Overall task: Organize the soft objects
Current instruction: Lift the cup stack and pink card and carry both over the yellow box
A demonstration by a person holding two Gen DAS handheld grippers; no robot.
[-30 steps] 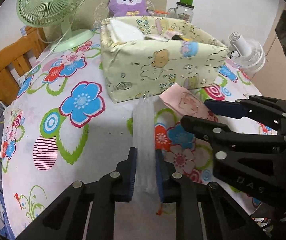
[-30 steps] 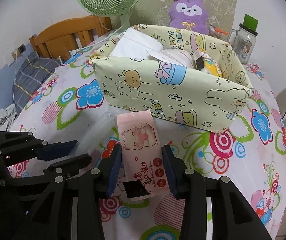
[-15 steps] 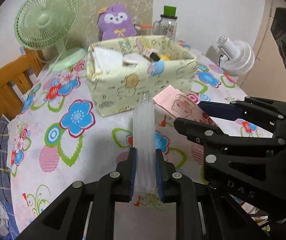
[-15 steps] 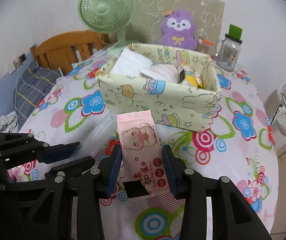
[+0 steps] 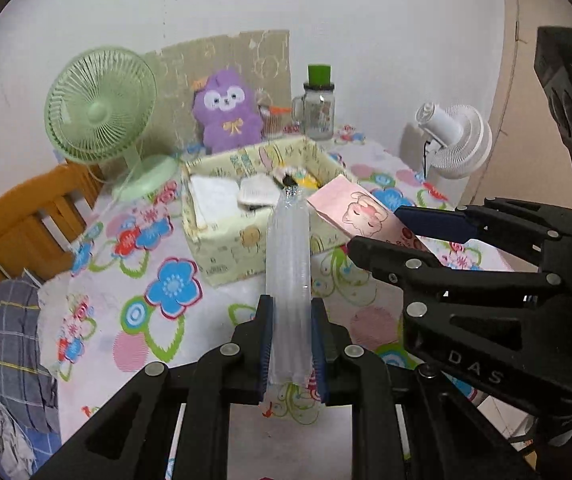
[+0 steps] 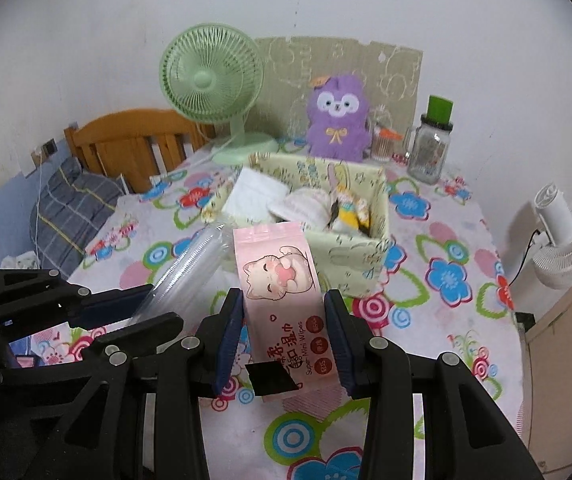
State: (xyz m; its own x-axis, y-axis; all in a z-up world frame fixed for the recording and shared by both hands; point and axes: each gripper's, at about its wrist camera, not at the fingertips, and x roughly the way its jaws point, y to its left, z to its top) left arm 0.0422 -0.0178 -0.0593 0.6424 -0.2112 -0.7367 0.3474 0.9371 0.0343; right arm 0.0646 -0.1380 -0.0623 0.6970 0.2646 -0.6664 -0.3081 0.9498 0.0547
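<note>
Gripping a clear plastic sleeve [image 5: 288, 276], the left hand-held gripper [image 5: 291, 354] is pinching it tight between both blue pads, the sleeve sticking straight out ahead of the fingers and hanging above the flowered worktop [image 5: 138, 280]. Just to its right, the right hand-held gripper [image 6: 284, 344] is clamping a pink pack of wipes [image 6: 286, 292] with a cartoon cat on it, jaws only partly closed because the pack fills the gap. Both are pointing downward at the pale yellow fabric box [image 6: 349, 256], which is sitting directly ahead of the fingertips and already holding white folded cloths and a few small packets. Beyond the box, a purple plush toy [image 6: 337, 116] is leaning against the wall, with a green fan [image 6: 210, 80] off to its left and a glass jar [image 6: 429, 152] to its right.
</note>
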